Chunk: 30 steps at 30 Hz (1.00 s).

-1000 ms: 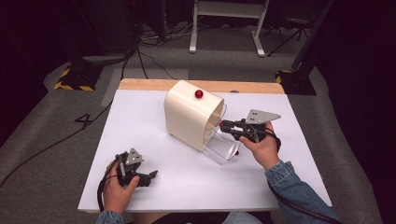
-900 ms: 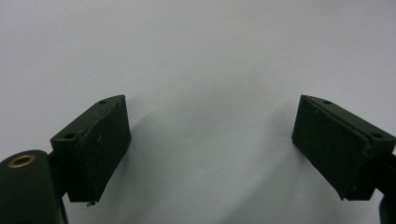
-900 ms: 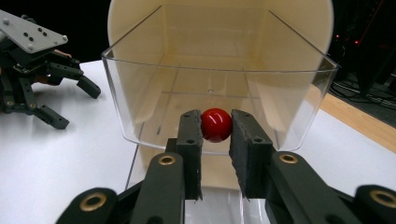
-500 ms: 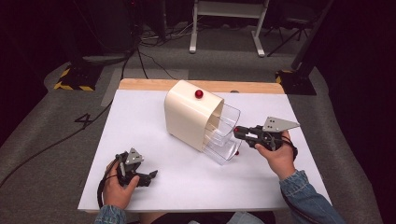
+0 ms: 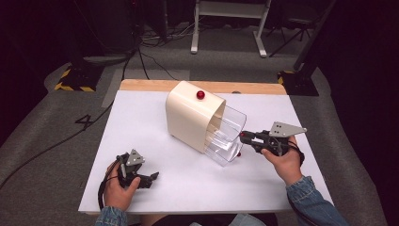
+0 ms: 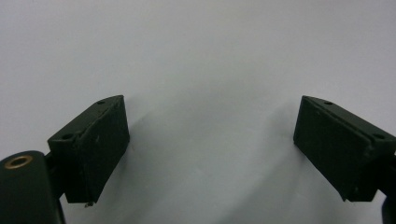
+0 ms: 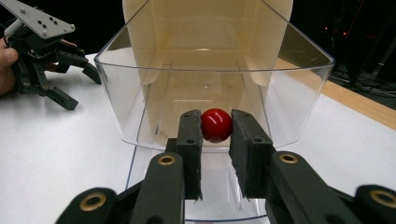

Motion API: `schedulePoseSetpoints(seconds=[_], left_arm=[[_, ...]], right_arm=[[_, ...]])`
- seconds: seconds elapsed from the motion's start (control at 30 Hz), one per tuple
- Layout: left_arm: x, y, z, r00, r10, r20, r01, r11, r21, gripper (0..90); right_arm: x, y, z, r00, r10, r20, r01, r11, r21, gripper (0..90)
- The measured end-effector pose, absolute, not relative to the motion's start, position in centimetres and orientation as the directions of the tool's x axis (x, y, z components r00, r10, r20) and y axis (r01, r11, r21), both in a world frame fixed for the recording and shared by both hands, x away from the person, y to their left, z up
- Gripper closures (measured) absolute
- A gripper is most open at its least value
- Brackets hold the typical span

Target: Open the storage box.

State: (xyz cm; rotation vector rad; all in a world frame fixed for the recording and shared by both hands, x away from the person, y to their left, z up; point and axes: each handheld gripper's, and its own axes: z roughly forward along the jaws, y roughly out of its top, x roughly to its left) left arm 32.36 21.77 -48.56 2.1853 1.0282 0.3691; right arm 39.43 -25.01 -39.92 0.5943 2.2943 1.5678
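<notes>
— How far along is the drawer job?
— The right tongs point(image 7: 215, 127) are clamped on the red knob point(image 7: 216, 124) of the clear drawer point(image 7: 140, 102), which stands partly out of the cream cabinet point(image 5: 188, 117) mid-surface point(image 5: 141, 117). I judge more pulling remains.
— And the left tongs point(image 6: 210, 140)?
— Apart, idle over bare white.
— Counts?
— One cabinet, two stacked drawers, two red knobs on them, one red knob point(image 5: 201, 95) on top.

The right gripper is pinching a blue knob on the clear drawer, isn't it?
Not blue. The knob is red, as the right gripper view shows. The right gripper does have its fingers closed on it, at the front of the clear drawer.
</notes>
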Motion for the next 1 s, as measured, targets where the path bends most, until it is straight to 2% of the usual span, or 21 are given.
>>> schedulePoseSetpoints(seconds=[0.13, 0.27, 0.5, 1.0], left_arm=[[32.3, 21.8, -48.5, 0.647, 0.762, -0.025, 0.565, -0.458, 0.686, 10.8], [32.3, 21.8, -48.5, 0.649, 0.760, -0.026, 0.565, -0.459, 0.685, 10.8], [32.3, 21.7, -48.5, 0.649, 0.760, -0.028, 0.567, -0.459, 0.684, 10.8], [32.3, 21.8, -48.5, 0.647, 0.762, -0.027, 0.567, -0.457, 0.686, 10.8]], right_arm=[[39.4, -25.2, -40.4, -0.869, 0.495, 0.007, 0.188, 0.316, 0.930, 71.8], [39.6, -25.5, -40.9, -0.863, 0.505, 0.020, 0.205, 0.313, 0.927, 64.1], [39.4, -26.2, -40.9, -0.858, 0.513, 0.011, 0.202, 0.319, 0.926, 59.0], [37.4, -31.8, -38.7, -0.815, 0.580, -0.007, 0.234, 0.340, 0.911, 46.0]])
